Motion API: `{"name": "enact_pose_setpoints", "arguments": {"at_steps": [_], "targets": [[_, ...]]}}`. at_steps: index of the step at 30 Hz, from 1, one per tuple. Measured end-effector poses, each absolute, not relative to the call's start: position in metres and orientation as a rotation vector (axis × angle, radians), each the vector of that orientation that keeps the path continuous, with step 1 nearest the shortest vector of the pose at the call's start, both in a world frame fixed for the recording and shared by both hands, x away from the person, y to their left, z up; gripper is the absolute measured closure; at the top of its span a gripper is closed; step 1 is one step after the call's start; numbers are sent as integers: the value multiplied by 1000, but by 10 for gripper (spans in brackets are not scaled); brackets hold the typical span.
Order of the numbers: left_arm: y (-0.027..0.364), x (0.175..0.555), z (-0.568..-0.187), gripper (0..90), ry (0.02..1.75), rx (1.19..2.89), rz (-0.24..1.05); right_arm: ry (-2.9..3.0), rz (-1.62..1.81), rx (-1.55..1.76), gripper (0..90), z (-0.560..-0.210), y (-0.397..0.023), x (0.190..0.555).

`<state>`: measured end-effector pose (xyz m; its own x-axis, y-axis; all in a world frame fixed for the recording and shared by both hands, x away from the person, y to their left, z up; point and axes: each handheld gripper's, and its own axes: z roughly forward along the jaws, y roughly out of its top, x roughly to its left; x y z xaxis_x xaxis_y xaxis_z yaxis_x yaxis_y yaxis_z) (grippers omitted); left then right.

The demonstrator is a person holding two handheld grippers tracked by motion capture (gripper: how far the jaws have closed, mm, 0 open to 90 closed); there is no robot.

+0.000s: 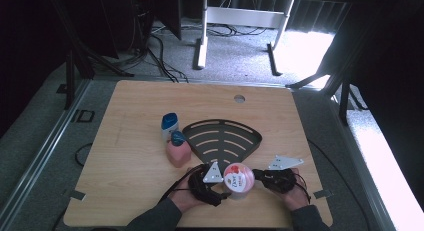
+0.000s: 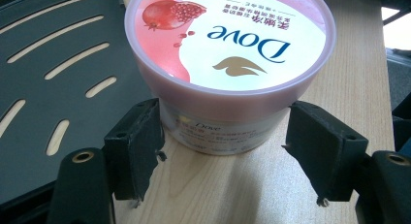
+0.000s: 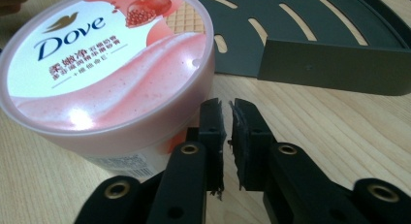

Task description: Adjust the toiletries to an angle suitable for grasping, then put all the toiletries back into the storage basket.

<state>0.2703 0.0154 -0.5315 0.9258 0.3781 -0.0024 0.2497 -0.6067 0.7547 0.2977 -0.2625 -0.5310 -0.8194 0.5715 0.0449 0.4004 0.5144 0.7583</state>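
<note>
Tub first: the round pink plastic body-scrub tub point(image 1: 238, 179) with the white pomegranate-printed lid stood upright on the wooden table point(image 1: 135, 121), near its front edge, just off the dark grey slotted fan-shaped corner rack point(image 1: 223, 139). I had my left gripper point(image 2: 223, 156) straddling it, jaws spread wide to either side of its base, the pads not pressing. My right gripper point(image 3: 228, 136) sat beside the tub with jaws nearly closed on nothing. I judged the tub not yet on the rack, so lifting and placing remained. A pink squat bottle point(image 1: 178, 151) and a blue-capped white bottle point(image 1: 169, 125) stood off the rack's left edge.
</note>
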Motion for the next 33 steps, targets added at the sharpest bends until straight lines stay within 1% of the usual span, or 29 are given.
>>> {"name": "enact_pose_setpoints", "arguments": {"at_steps": [8, 13, 18, 23, 33], "targets": [[15, 271, -532, 288, 434, 2253, 193, 2588, 1191, 798, 728, -531, -269, 296], [15, 272, -532, 280, 423, 2256, 193, 2634, 1208, 744, 694, -531, -275, 291], [14, 273, -532, 271, 413, 2254, 198, 2672, 1214, 696, 631, -532, -277, 286], [15, 273, -532, 265, 412, 2251, 193, 2700, 1226, 642, 568, -532, -276, 282], [14, 275, -536, 250, 410, 2257, 182, 2751, 1216, 543, 479, -533, -266, 277]]}}
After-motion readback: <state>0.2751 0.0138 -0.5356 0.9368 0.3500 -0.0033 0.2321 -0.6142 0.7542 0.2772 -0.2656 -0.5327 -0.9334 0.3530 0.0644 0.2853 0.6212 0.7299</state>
